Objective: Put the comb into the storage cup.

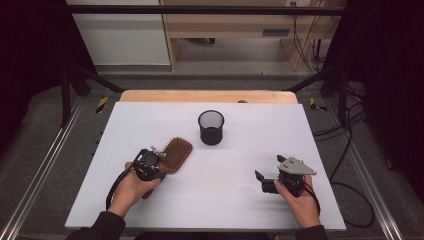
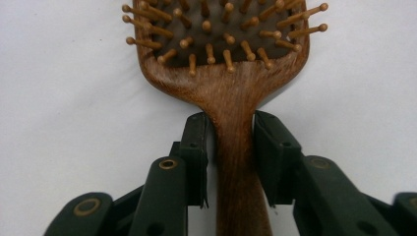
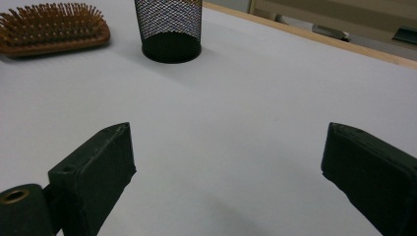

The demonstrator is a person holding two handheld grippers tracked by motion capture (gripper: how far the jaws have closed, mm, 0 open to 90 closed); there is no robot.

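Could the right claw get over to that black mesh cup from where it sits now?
Probably yes. The right claw is open and holds nothing, and bare white table lies between it and the mesh cup. The hairbrush lies off to the side, out of its way.

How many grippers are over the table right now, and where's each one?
2. The left gripper is at the near left, jaws around the wooden hairbrush handle. The right gripper is at the near right, jaws wide apart over the bare table.
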